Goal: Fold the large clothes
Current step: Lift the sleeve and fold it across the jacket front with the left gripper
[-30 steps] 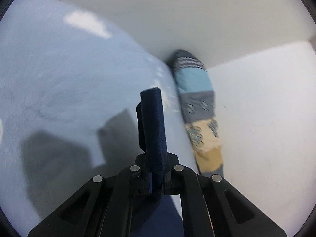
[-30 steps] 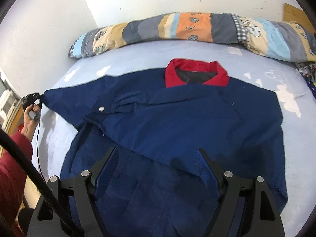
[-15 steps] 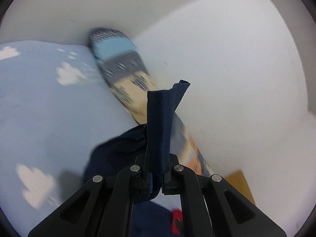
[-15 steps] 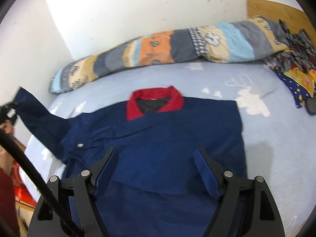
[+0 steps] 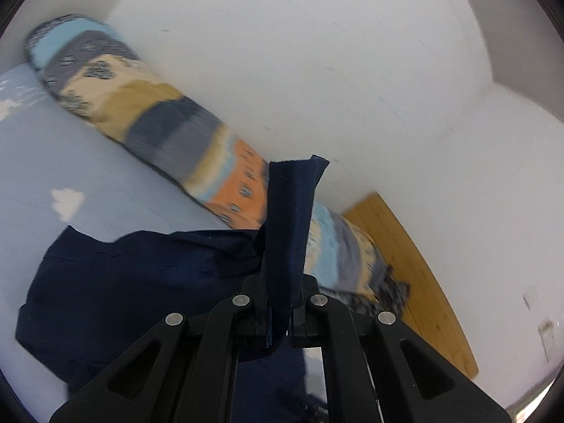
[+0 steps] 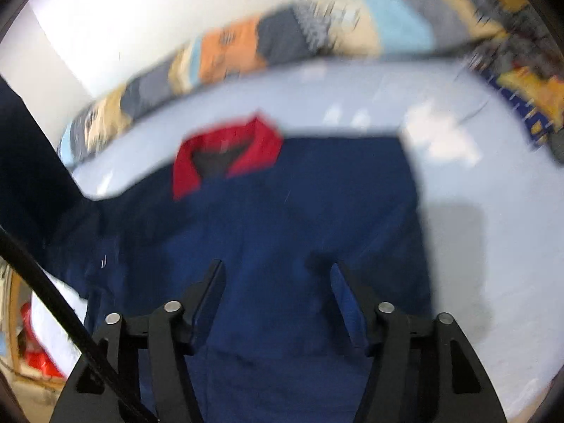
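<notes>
No text, label, brand, number or sign can be read in either view. The prints on the patchwork bolster [image 5: 148, 112] beyond the fingers are blurred small motifs, not letters, and the navy jacket [image 6: 299, 211] ahead of the fingers bears no legible marking.

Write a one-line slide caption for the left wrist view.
Left gripper shut on the navy sleeve cuff, lifted above the bed near the patchwork bolster.

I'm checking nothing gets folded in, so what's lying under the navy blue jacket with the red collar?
Around the navy blue jacket with the red collar shows only the pale blue cloud-print bedsheet it lies on. Whatever is beneath the cloth itself is covered and cannot be seen.
</notes>
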